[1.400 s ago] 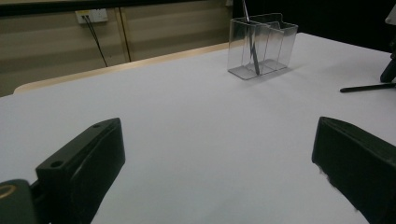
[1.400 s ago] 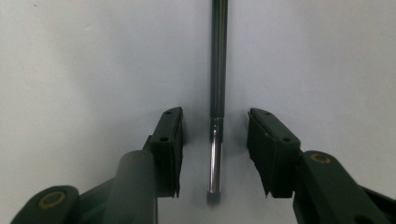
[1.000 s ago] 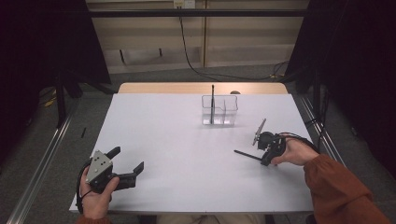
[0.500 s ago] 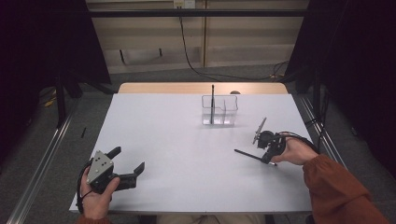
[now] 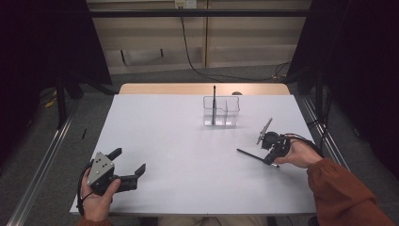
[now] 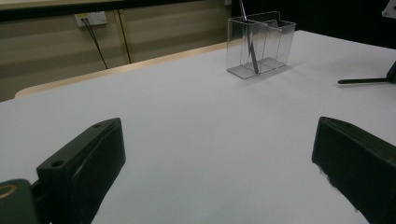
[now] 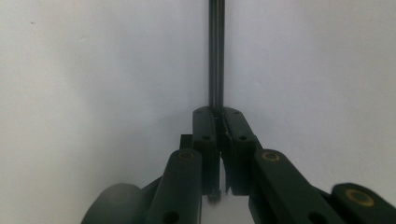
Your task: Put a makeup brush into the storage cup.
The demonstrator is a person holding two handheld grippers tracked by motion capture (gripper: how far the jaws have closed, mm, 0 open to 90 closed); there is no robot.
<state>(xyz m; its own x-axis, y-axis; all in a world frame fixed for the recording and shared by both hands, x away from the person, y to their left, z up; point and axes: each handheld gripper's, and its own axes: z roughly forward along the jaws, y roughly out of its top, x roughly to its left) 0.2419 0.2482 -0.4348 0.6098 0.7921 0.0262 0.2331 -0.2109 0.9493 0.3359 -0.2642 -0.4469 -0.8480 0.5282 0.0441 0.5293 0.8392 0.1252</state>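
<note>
Slim dark pen [image 7: 216, 56], straight, clamped by right tongs [image 7: 218, 114].

We judge this a laboratory recording bay: a bare white table [image 5: 188, 155], black curtains [image 5: 42, 42], floor rails [image 5: 40, 165].

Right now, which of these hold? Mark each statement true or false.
1. The right gripper is shut on a thin black pen. True.
2. The left gripper holds a pen. False: its jaws stand open over the bare white table.
3. The clear plastic organiser holds one upright dark pen. True.
4. The organiser lies tipped over. False: it stands upright.
5. The held pen lies low near the table. True.
</note>
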